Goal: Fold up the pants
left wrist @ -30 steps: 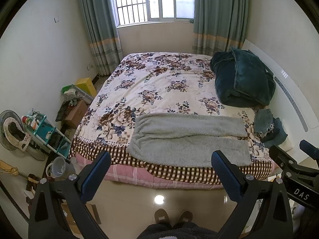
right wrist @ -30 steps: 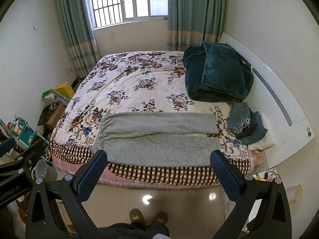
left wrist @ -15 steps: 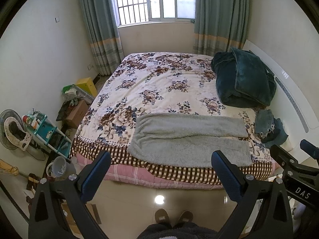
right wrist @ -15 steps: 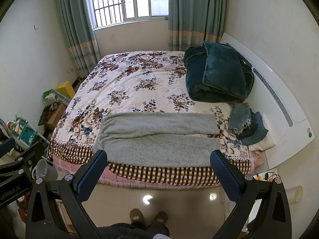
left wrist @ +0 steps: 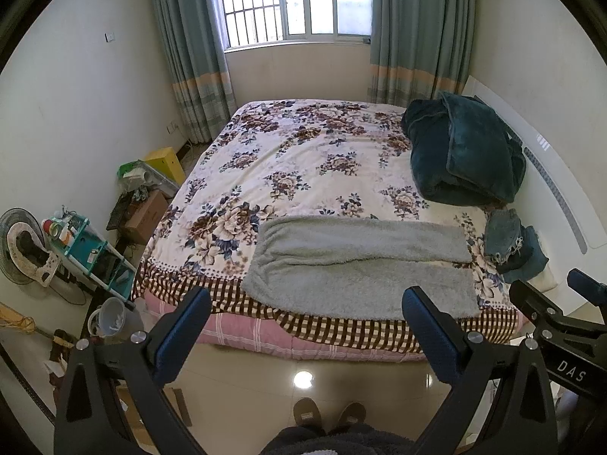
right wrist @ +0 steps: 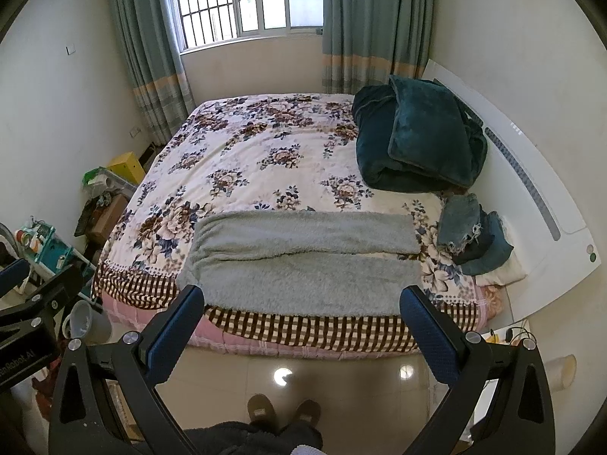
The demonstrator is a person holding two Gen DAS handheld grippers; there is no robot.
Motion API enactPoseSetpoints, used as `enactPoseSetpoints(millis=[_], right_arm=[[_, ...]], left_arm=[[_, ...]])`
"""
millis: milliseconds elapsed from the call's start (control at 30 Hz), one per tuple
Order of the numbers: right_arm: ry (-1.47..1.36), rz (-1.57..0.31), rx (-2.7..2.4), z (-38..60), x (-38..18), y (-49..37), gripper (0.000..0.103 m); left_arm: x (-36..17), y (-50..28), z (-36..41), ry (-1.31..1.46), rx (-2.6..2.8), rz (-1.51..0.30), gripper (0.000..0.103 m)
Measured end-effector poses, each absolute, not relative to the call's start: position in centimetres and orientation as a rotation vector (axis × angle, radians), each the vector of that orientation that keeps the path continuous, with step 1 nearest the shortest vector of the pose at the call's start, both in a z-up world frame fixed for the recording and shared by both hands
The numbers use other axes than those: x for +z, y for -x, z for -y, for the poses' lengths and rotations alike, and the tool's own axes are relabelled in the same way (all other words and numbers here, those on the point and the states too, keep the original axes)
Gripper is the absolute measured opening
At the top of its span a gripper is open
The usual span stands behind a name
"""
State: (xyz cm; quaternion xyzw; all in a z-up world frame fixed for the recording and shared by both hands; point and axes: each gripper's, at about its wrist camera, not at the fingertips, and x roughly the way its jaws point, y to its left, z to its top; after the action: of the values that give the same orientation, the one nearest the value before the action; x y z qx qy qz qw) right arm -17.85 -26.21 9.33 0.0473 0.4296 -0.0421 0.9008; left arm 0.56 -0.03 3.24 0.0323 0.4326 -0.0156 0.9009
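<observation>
You stand at the approach step: your left gripper and right gripper are both spread wide and empty, well short of the grey pants lying flat at 12 o'clock on the bed; next, I judge, reach for the near leg's edge.

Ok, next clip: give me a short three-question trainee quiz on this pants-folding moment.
1. True or false: the grey fleece pants lie flat on the bed, both legs side by side.
2. Multiple choice: the left gripper and right gripper are: A) both clamped on fabric, B) both open and holding nothing, C) one open, one shut.
3. Fill in: the folded dark teal blanket sits by the ____ headboard.

Key: 1 true; 2 B; 3 white.
</observation>
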Motion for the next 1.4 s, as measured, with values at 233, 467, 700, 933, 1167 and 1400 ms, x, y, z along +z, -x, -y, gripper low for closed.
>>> enactPoseSetpoints(millis=[233,467,700,933,1167,1400], right_arm=[[-0.123,-0.905,-0.088,27.0,7.9,17.1,0.103],[-0.164,-0.932,-0.140,31.1,3.3,12.5,0.103],[-0.208,-0.990,-0.171,36.6,-2.6,4.9,0.103],[-0.243,-1.094,-0.268,41.8,-12.1,-5.9,0.103],[-0.357,-1.233,-0.379,47.3,-25.4,-19.9,0.103],[-0.537,-1.354,-0.465,52.5,-40.0,-33.8,0.103]], left_arm=[[2.4,-1.4,0.5,-0.070,-0.002,-0.892,0.103],[-1.5,-4.8,2.7,-0.095,0.085,-0.869,0.103],[-7.1,-11.4,6.3,-0.144,0.152,-0.893,0.103],[-14.6,-20.9,9.0,-0.180,0.160,-0.999,0.103],[-26.5,-33.7,10.7,-0.196,0.178,-1.198,0.103],[-39.0,-46.3,11.0,-0.148,0.245,-1.395,0.103]])
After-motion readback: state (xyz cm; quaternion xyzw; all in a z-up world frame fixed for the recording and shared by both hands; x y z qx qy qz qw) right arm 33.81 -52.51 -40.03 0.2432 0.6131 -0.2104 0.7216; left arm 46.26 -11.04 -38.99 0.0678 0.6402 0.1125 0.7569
